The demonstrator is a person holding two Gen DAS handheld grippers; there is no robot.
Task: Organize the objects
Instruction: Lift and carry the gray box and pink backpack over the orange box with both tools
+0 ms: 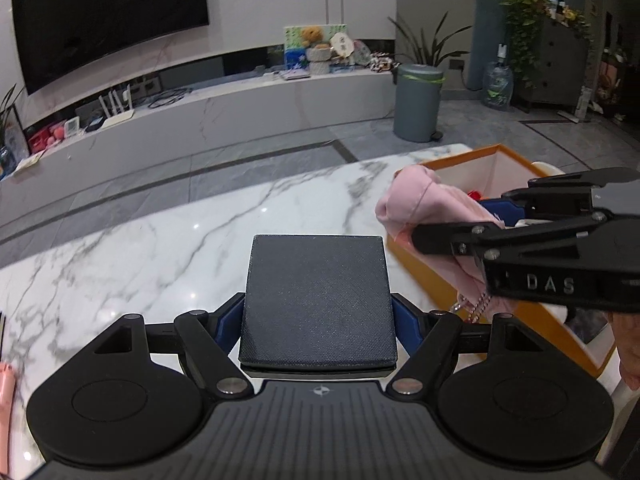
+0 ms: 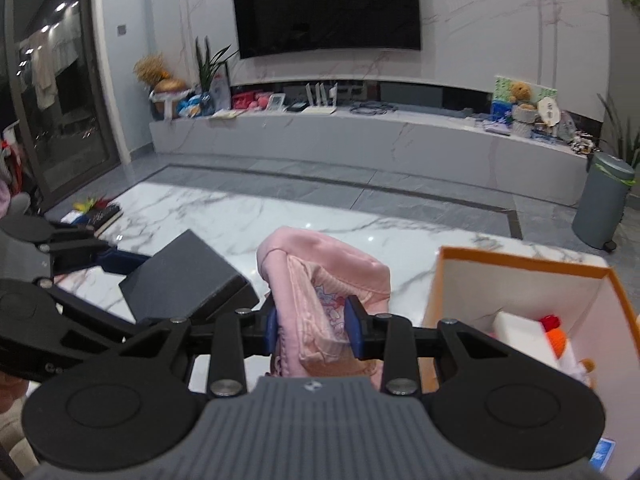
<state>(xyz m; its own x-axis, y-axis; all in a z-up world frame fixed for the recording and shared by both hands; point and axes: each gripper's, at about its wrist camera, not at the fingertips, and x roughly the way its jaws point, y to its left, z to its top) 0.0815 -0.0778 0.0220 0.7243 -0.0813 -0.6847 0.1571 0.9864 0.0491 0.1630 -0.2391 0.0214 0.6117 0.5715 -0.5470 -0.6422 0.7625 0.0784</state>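
Observation:
My left gripper (image 1: 319, 322) is shut on a flat dark textured box (image 1: 318, 300), with a blue pad against each side, and holds it above the marble table (image 1: 160, 248). The same dark box (image 2: 184, 284) shows at the left of the right wrist view. My right gripper (image 2: 314, 330) is shut on a pink pouch (image 2: 320, 280) with a cartoon print, lifted above the table. From the left wrist view the pink pouch (image 1: 424, 204) hangs at the near left corner of an orange-rimmed open box (image 1: 496, 160), a bead chain dangling beneath it.
The orange-rimmed box (image 2: 520, 264) holds a white block, a red-capped item and other small things. A small stack of books or cards (image 2: 98, 212) lies at the table's far left. A grey bin (image 2: 604, 200) stands on the floor beyond. A pink item (image 1: 6, 392) sits at the table's left edge.

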